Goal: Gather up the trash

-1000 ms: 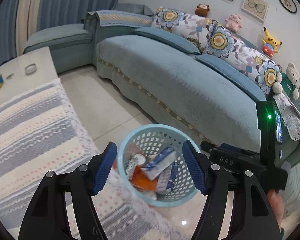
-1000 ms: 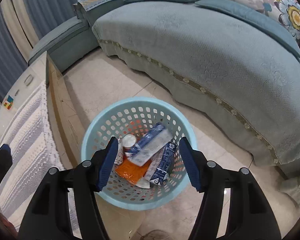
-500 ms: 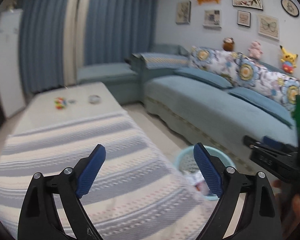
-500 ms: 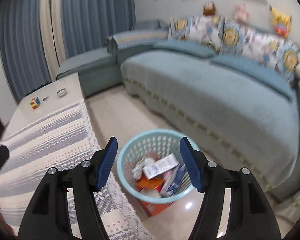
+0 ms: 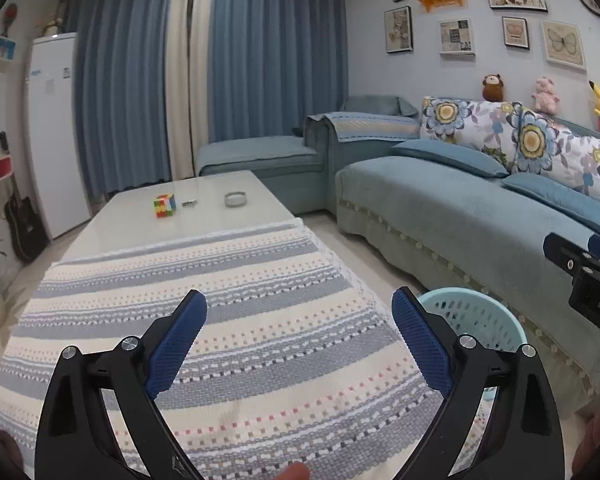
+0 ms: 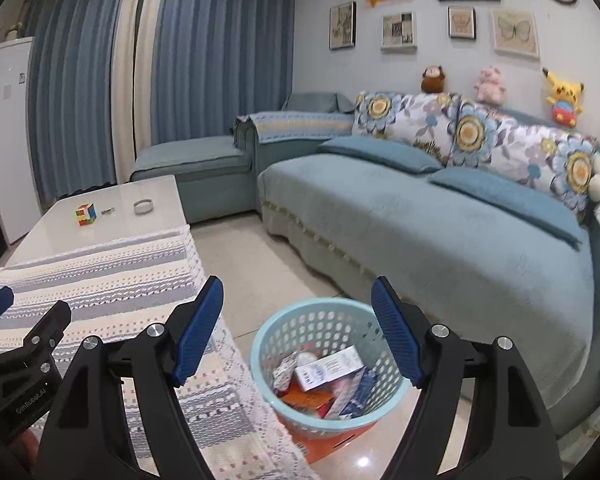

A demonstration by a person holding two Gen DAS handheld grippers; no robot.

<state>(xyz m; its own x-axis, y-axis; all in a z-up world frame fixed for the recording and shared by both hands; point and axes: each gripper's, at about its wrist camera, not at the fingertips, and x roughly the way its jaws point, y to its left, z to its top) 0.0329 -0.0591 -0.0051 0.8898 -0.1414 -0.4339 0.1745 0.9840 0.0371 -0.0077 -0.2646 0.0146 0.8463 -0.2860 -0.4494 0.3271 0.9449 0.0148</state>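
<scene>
Presently listed: left gripper [image 5: 299, 316], fingers spread wide with nothing between them, jaws just opened further, above the striped cloth [image 5: 228, 280] on the worktop [image 5: 204, 204]. Right gripper [image 6: 297, 312], fingers apart and empty, jaws likewise just opening, above the basket [image 6: 260, 344]. Basket on the floor, between worktop and sofa [image 6: 440, 240], holding trash [image 6: 328, 368]: cartons and wrappers. Cube [image 5: 164, 205] and ashtray [image 5: 236, 199] at the worktop's far end.
</scene>
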